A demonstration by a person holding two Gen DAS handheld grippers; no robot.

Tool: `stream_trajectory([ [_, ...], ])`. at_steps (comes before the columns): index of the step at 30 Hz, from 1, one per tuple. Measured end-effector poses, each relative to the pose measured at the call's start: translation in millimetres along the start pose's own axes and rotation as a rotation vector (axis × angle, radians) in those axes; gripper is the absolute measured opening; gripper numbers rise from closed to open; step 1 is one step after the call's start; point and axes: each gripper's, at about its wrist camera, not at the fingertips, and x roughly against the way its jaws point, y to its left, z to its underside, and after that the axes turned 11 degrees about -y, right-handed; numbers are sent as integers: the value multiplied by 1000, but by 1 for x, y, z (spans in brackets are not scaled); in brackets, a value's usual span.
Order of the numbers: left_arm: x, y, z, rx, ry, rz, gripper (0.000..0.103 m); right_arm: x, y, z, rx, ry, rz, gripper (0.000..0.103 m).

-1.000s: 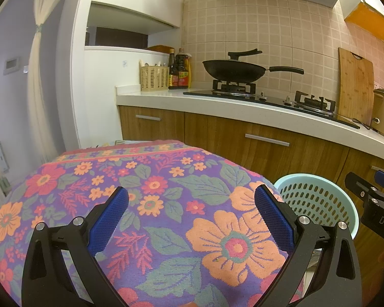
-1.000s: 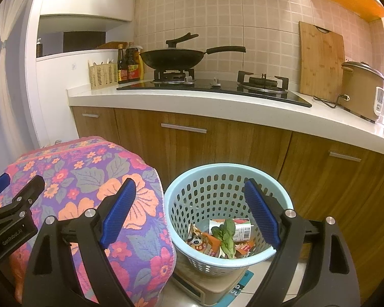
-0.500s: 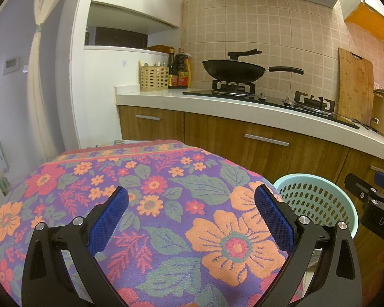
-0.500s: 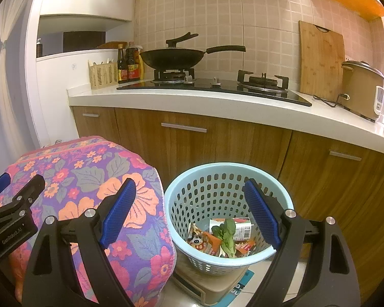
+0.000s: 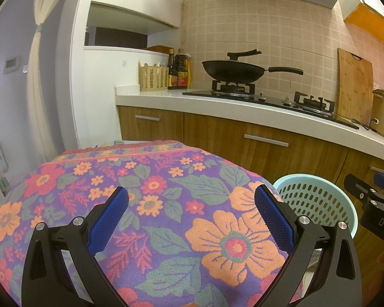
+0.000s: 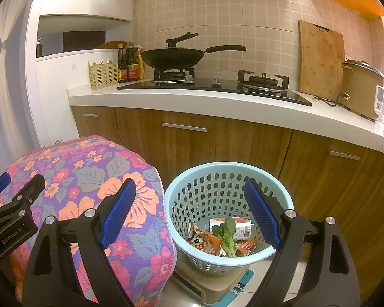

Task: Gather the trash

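With both grippers' jaws apart and empty, right gripper (image 6: 189, 215) should stay centred above the trash-filled basket (image 6: 276, 179), left gripper (image 5: 192, 217) clear.

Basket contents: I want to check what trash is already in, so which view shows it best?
The right wrist view: it looks into the blue basket at wrappers, a can and a leaf. The left wrist view shows only its rim and wall.

White letters "DAS" on the black body of the right tool (image 5: 379, 215) (cut off at the frame edge), "GenRobot.AI" printed on the left tool (image 6: 11, 232), barcode on a can (image 6: 239, 227) in the basket, its print too small to read
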Motion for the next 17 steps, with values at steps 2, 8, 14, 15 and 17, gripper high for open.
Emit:
stream_trajectory([
  [2, 1, -1, 0, 1, -1, 2, 95, 0, 0, 0, 1, 0, -1, 82],
  [8, 5, -2, -1, -7, -26, 26, 96, 0, 1, 0, 3, 1, -1, 82],
  [14, 2, -2, -1, 0, -2, 13, 96, 1, -1, 1, -1, -4, 5, 82],
  [15, 1, -1, -1, 1, -1, 12, 96, 1, -2, 1, -1, -5, 6, 82],
  [17, 1, -1, -1, 0, -2, 11, 96, 2, -3, 0, -3, -5, 8, 82],
])
